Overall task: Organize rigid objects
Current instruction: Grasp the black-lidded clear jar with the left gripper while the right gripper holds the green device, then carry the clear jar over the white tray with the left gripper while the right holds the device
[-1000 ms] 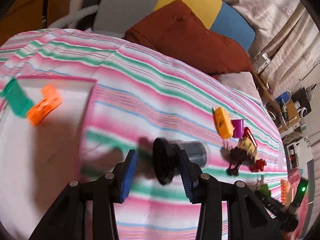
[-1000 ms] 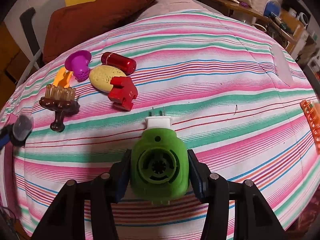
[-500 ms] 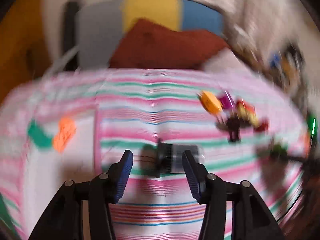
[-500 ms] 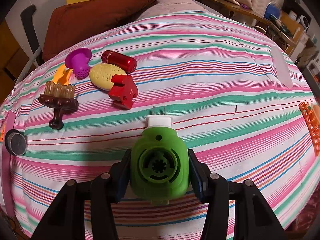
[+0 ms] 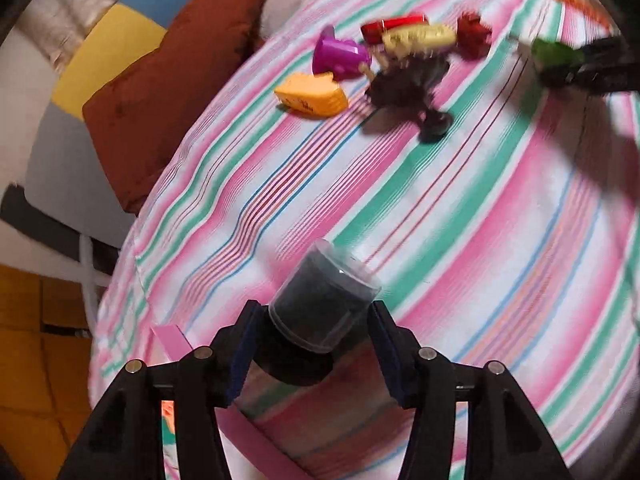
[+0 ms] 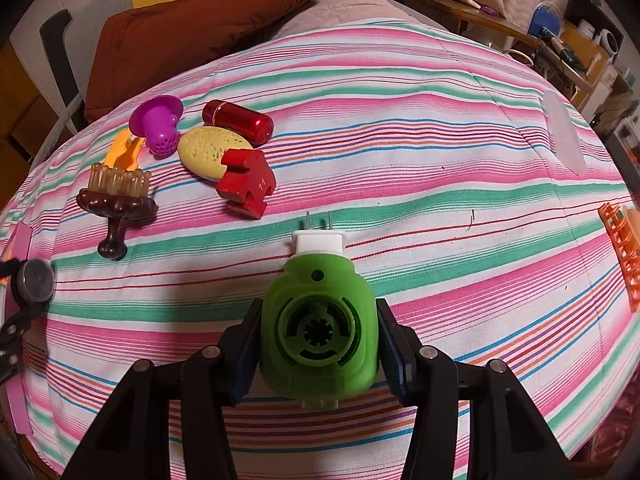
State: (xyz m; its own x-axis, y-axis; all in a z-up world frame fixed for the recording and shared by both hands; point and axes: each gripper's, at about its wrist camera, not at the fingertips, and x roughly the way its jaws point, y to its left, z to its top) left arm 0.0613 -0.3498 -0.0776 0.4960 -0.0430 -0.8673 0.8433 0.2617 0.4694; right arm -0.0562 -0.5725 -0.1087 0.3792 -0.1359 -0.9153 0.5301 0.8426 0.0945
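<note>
The left tongs [image 5: 312,340] are clenched on a small dark canister [image 5: 320,304] with a clear sleeve, gripping it low, near its black cap end, so most of the body sticks out ahead of the pads. That short hold is the main risk: the smooth round wall could pivot or slide free, and the canister would drop onto the striped bed cover [image 5: 460,220] and roll. The left view is smeared, which suggests a fast swing, and that adds to the chance of slipping. Just under these tongs lies the pink rim of a tray [image 5: 256,436]; a release off-line could land the canister on the rim instead of inside.

The right tongs [image 6: 316,340] grasp a green plug-in device [image 6: 318,328] squarely across its sides, prongs forward, held above the cover. Its grip looks safer, though the prongs could snag the fabric if lowered nose first.

Farther out, the brown brush [image 6: 116,204], red block [image 6: 246,182], yellow oval [image 6: 210,152], red capsule [image 6: 238,122], purple cup [image 6: 158,126] and orange clip [image 6: 126,152] lie crowded together, so reaching for one could knock its neighbours.
</note>
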